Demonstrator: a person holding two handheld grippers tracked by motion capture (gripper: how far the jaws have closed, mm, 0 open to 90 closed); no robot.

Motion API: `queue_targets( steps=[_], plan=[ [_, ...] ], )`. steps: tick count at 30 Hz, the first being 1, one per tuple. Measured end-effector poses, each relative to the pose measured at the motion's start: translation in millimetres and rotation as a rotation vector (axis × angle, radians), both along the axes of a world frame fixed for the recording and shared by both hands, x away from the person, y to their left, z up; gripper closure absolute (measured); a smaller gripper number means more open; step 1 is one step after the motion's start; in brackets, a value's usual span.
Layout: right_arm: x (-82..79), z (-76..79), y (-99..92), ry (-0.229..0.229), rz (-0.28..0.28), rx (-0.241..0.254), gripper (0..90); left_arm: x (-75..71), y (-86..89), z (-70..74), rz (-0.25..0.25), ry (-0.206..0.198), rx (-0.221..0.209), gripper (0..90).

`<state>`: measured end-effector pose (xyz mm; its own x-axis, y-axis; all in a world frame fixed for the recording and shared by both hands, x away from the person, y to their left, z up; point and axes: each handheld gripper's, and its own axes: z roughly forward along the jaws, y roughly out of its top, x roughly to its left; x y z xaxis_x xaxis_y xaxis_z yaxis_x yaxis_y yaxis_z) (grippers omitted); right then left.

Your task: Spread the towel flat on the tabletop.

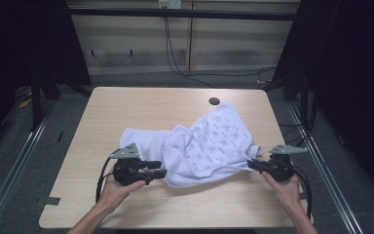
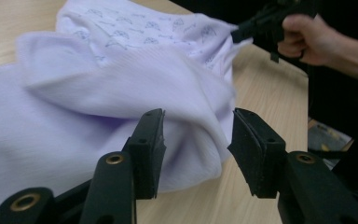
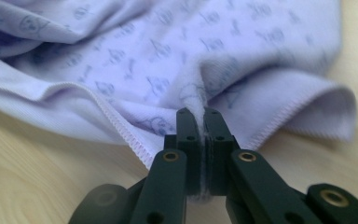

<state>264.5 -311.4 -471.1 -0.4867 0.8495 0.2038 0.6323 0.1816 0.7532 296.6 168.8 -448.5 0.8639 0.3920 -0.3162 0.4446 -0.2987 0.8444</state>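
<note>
A white cloth (image 1: 199,146) with a small grey print lies rumpled across the middle of the wooden table (image 1: 141,105). My left gripper (image 1: 159,169) is at the cloth's near left edge, and its jaws stand open. In the left gripper view a fold of the cloth (image 2: 121,93) bulges between the two black pads (image 2: 149,149), which do not press on it. My right gripper (image 1: 251,164) is shut on the cloth's near right edge. In the right gripper view a pinch of the cloth (image 3: 168,60) sits squeezed between the closed pads (image 3: 186,140).
A round dark hole (image 1: 214,101) sits near the table's far edge. Bare wood runs along the near edge (image 1: 175,209) and the far left. Black cables (image 1: 185,68) trail on the floor beyond the table. Metal rails (image 1: 14,165) flank both sides.
</note>
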Motion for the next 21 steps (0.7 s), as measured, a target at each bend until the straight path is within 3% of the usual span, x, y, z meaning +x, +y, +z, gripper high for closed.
queue_targets(
  steps=[3, 4, 5, 7, 8, 9, 10, 11, 13, 14, 15, 18, 21],
  plan=[
    [-3.9, -3.8, -9.8, 0.022, -0.010, -0.033, 79.7, 10.9, 12.9, -5.4, 0.079, 0.005, 0.004, 54.4],
    [-10.1, 0.7, -13.8, -0.013, -0.035, -0.037, 65.6, 23.5, 15.7, -12.1, 0.130, 0.011, 0.023, 54.9],
    [-10.1, 0.7, -13.8, -0.013, -0.035, -0.037, 65.6, 23.5, 15.7, -12.1, 0.130, 0.011, 0.023, 54.9],
    [-14.1, 12.2, -14.0, -0.052, -0.066, -0.044, 56.8, 46.9, 10.4, -28.1, 0.159, 0.017, 0.092, 54.1],
    [-14.1, 12.2, -14.0, -0.052, -0.066, -0.044, 56.8, 46.9, 10.4, -28.1, 0.159, 0.017, 0.092, 53.7],
    [-13.7, 14.9, -13.7, -0.056, -0.079, -0.050, 54.7, 55.2, 7.1, -38.0, 0.171, 0.040, 0.114, 53.7],
    [-13.8, 22.2, -11.3, -0.088, -0.066, -0.007, 54.8, 60.0, 3.9, -44.9, 0.153, 0.064, 0.141, 59.4],
    [-13.8, 22.2, -11.3, -0.088, -0.066, -0.007, 54.8, 61.7, 1.1, -48.5, 0.144, 0.067, 0.177, 59.4],
    [-13.9, 24.4, -5.4, -0.101, -0.033, 0.029, 54.9, 62.5, -4.2, -55.0, 0.110, 0.073, 0.243, 73.2],
    [-13.6, 24.5, 0.6, -0.097, -0.008, 0.035, 54.9, 60.3, -4.9, -56.7, 0.122, 0.051, 0.260, 79.1],
    [-13.2, 23.3, 9.9, -0.091, 0.018, 0.041, 54.8, 59.6, -4.6, -56.5, 0.122, 0.058, 0.262, 85.4],
    [-11.4, 20.9, 32.9, -0.079, 0.089, 0.046, 55.0, 50.3, -4.0, -56.0, 0.106, 0.059, 0.272, 88.1],
    [-8.6, 21.1, 63.5, -0.079, 0.178, 0.042, 55.2, 32.6, -2.6, -56.7, 0.082, 0.081, 0.251, 88.4]
  ],
)
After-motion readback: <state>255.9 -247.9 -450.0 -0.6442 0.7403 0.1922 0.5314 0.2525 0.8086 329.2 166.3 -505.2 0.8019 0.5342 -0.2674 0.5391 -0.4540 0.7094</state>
